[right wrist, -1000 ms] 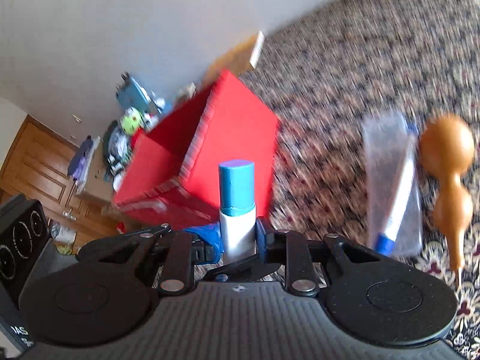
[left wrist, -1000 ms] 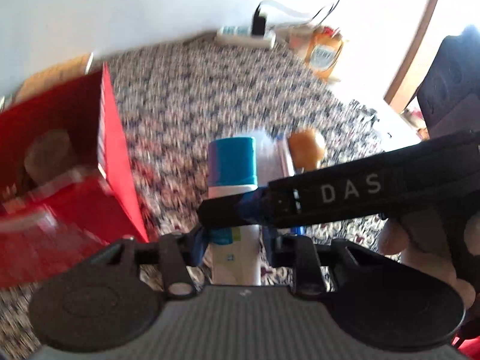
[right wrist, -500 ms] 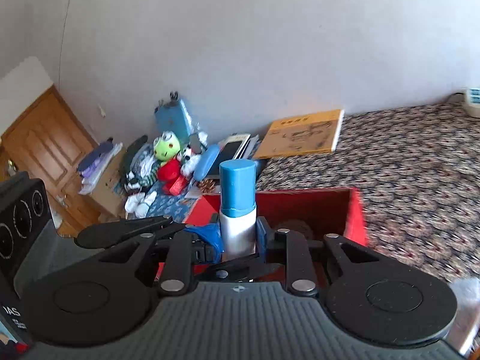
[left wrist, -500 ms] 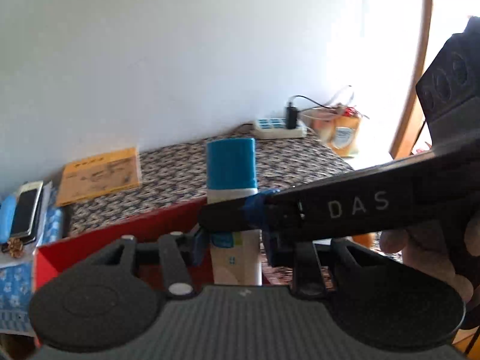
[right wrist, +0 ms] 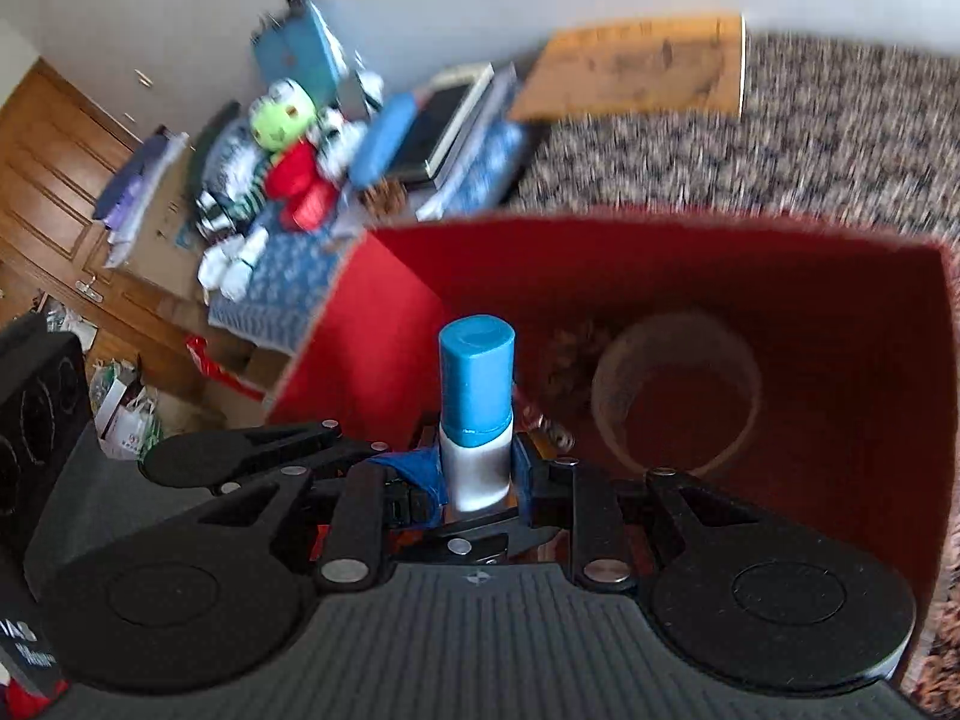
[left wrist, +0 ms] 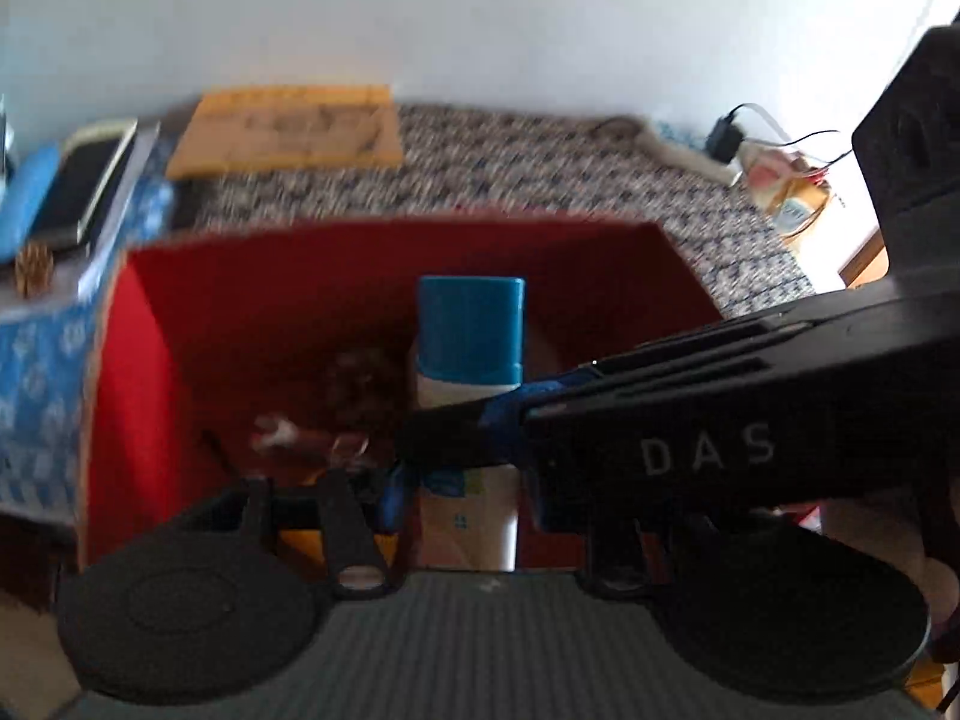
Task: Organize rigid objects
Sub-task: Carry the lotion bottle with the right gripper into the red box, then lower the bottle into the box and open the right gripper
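Observation:
A white tube with a blue cap stands upright between the pads of my left gripper, which is shut on its lower body. My right gripper is shut on the same tube just below the cap. In the left wrist view the right gripper's black fingers cross in from the right and clamp the tube. Both grippers hold it above the open red box, over its near left part. On the box floor lie a tape roll, a pine cone and small blurred items.
The box sits on a patterned cover. Behind it are an orange booklet, a phone on books and a power strip. Plush toys and a wooden door are off to the left.
Both grippers, still clamped on the tube, swept from over the patterned cover beside the box to above the box's opening. The views now look down into it.

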The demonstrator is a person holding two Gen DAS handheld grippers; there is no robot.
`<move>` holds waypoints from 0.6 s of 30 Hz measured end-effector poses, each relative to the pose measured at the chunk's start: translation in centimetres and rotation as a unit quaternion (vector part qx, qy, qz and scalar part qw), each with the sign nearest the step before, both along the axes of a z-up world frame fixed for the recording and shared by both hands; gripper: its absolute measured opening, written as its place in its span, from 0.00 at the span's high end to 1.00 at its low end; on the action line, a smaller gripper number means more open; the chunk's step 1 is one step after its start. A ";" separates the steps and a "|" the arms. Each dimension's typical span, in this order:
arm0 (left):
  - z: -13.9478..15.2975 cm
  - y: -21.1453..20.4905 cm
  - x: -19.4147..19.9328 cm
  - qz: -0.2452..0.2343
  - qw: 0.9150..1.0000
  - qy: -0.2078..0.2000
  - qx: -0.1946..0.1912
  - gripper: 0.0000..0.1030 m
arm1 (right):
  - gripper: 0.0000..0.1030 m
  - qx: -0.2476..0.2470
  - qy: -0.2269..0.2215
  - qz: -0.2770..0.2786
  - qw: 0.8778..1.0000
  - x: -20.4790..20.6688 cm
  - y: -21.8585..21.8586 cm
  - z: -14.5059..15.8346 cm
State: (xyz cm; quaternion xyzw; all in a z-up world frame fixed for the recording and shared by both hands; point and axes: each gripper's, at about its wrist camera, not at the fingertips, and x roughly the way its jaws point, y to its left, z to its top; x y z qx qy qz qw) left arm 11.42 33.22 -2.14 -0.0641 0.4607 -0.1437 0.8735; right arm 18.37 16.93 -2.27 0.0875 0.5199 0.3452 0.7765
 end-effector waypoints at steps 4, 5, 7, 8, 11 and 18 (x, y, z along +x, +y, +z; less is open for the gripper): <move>-1.8 0.2 0.6 0.007 0.999 0.031 0.021 0.75 | 0.94 -0.042 0.018 0.004 0.999 0.6 1.3 -1.7; -2.0 0.2 0.7 0.008 0.999 0.033 0.023 0.75 | 0.93 -0.052 0.016 0.001 0.999 0.5 1.5 -2.0; -2.0 0.5 0.7 0.007 0.999 0.033 0.016 0.73 | 0.92 -0.069 0.002 0.001 0.998 0.3 1.7 -2.2; -2.0 0.7 0.6 0.006 0.999 0.033 0.015 0.71 | 0.92 -0.069 -0.002 0.000 0.998 0.3 1.7 -2.3; -1.8 0.9 0.6 0.011 0.999 0.022 0.031 0.68 | 0.92 -0.053 -0.004 -0.014 0.999 0.4 1.1 -2.4; -1.9 1.2 0.8 0.020 0.999 0.013 0.039 0.56 | 0.92 0.011 -0.005 -0.057 0.998 0.4 -1.0 -2.6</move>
